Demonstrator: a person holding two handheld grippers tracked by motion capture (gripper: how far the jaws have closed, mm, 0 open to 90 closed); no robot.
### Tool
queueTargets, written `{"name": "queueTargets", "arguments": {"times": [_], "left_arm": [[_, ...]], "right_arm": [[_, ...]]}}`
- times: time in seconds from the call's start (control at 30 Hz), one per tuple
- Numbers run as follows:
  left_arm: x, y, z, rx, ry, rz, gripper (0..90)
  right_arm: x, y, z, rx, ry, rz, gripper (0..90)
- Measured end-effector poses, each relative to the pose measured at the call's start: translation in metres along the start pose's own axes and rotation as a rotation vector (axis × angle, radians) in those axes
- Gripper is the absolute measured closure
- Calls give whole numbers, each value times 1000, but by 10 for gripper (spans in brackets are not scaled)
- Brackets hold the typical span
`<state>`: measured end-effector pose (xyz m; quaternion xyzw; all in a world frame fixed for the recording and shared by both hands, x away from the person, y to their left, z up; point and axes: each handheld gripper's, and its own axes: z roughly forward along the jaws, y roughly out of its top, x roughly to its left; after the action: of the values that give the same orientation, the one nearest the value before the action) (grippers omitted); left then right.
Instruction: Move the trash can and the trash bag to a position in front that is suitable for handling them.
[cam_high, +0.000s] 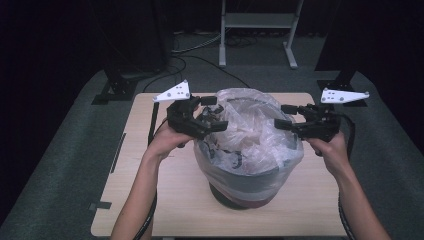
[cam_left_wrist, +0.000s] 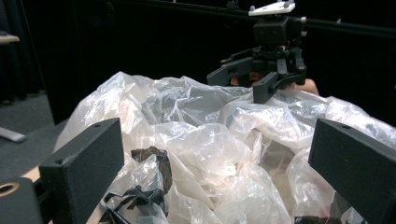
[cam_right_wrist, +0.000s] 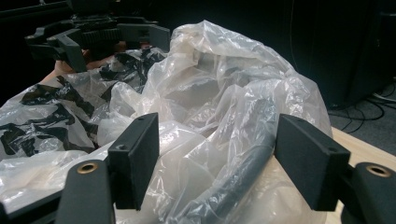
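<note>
A dark bin (cam_high: 243, 186) stands in the middle of the wooden table (cam_high: 175, 200), lined with a crumpled clear plastic bag (cam_high: 252, 131) whose top bulges above the rim. Black print marks the bag's left side (cam_left_wrist: 152, 163). My left gripper (cam_high: 214, 113) is at the bag's left edge, open; in the left gripper view (cam_left_wrist: 217, 163) loose film lies between the wide jaws without being pinched. My right gripper (cam_high: 284, 116) is at the bag's right edge, open; in the right gripper view (cam_right_wrist: 223, 158) bag film and the bin's grey rim (cam_right_wrist: 243, 172) sit between the spread jaws. Each gripper faces the other (cam_left_wrist: 261, 77) (cam_right_wrist: 93, 37) across the bag.
The table is small, with its edges close on every side and grey carpet (cam_high: 60, 165) around it. Black strips (cam_high: 118, 152) lie along the table's left part. A metal stand (cam_high: 257, 30), dark tripod feet (cam_high: 117, 87) and cables (cam_high: 200, 55) are behind the table.
</note>
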<state>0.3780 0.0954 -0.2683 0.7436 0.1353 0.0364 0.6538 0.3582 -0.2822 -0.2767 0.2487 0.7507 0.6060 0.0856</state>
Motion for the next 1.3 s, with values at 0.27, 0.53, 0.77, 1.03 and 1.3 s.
{"name": "queueTargets", "arguments": {"times": [0.27,0.53,0.77,1.03,1.3], "left_arm": [[-3,3,-7,-15,29,11,23],[-17,8,-20,-59,-4,43,24],[-24,-2,-17,-26,-27,54,24],[-23,-12,-15,10,-18,58,23],[-25,-14,-12,39,-5,83,24]], "right_arm": [[2,4,-5,-26,-16,0,300],[19,15,-23,-109,2,-42,299],[37,2,-20,-102,35,-86,299],[42,-7,-14,-90,30,-116,298],[44,-12,-10,-54,9,-147,297]]}}
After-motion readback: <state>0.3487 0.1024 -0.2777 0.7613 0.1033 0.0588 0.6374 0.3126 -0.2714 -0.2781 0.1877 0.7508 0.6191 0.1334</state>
